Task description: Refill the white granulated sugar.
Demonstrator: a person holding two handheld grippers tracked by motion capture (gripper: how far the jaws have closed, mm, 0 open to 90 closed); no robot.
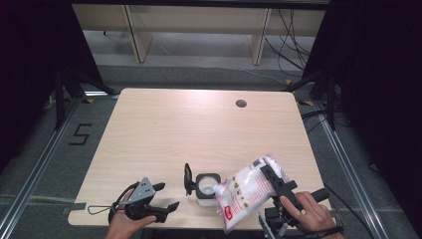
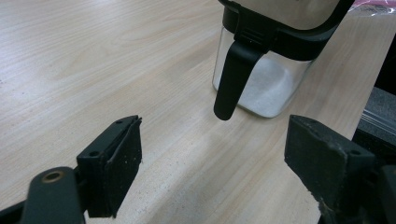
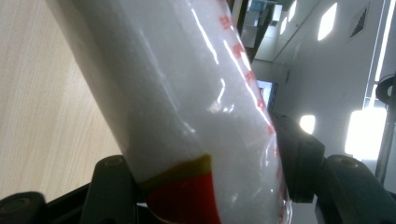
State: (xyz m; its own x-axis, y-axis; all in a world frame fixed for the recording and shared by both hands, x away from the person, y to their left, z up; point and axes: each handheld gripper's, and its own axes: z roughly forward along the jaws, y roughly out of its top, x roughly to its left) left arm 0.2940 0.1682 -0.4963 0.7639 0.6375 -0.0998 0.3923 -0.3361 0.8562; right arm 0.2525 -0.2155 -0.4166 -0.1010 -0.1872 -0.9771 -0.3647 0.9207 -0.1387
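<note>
One soft, glossy plastic bag (image 1: 247, 191) of white granules, printed in red, is clamped between the jaws of the right gripper (image 1: 276, 185) and held tilted, its lower corner over the mouth of a jar (image 1: 206, 189). One square clear-walled jar with a black rim is seen near the front edge of the pale wood-grain table (image 1: 199, 124), its hinged black lid (image 1: 188, 178) stood open. In the left gripper view, white granules are shown in the jar's bottom, behind a hanging black latch (image 2: 233, 79). The left gripper (image 1: 166, 196) is kept released, nothing between its two matte black jaws, just left of the jar. In the right gripper view, the bag's red-and-yellow base is seen
</note>
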